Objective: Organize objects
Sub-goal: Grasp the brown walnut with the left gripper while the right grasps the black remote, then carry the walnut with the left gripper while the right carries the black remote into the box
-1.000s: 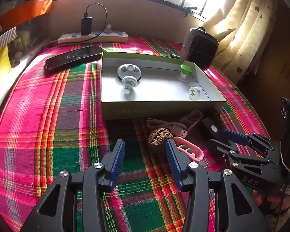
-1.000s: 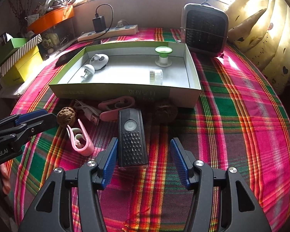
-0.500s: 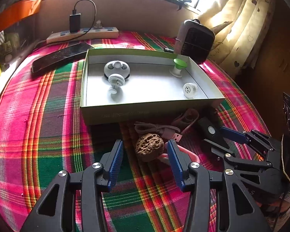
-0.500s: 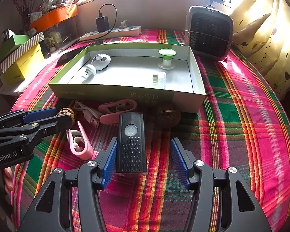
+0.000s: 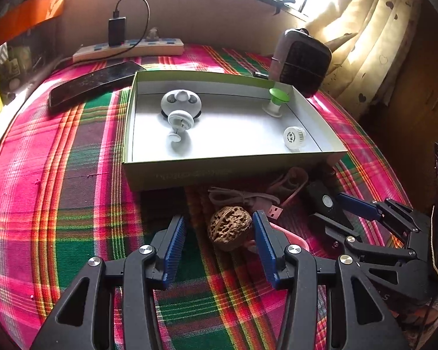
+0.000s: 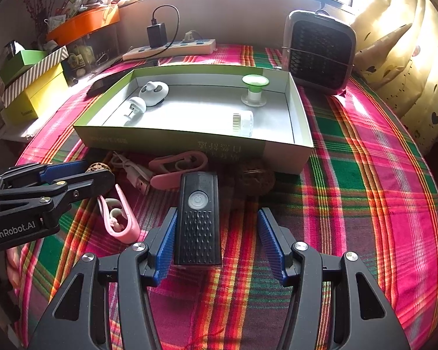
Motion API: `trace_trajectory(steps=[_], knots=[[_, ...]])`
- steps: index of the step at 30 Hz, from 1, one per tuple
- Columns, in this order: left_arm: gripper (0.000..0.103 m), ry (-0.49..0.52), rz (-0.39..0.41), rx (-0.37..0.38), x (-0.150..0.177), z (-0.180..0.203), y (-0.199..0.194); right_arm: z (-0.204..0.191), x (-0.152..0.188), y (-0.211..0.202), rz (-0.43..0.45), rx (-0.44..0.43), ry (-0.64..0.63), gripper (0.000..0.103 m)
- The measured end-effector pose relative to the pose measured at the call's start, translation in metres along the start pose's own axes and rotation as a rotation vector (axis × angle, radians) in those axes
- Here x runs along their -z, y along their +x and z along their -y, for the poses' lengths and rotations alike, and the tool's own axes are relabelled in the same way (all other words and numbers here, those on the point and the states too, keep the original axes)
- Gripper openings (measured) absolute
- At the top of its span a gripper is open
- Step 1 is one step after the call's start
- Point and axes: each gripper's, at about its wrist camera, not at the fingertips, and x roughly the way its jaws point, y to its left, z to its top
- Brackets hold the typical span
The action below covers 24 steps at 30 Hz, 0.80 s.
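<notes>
Wrinkled brown walnut sits between open left tongs, ungripped.

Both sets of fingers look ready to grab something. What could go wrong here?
The walnut sits off-centre, close to one of the left gripper's fingers, so closing could roll it away. The black remote hugs one side of the right gripper, so it may twist. The pink clip nearby could get bumped.
</notes>
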Motion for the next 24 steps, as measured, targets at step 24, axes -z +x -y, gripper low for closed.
trace_trajectory(steps=[24], knots=[[0.028,0.000,0.007,-0.013,0.0021,-0.0011,0.0000,-0.0052,0.0013,-0.0025,0.007,-0.035,-0.018,0.029]])
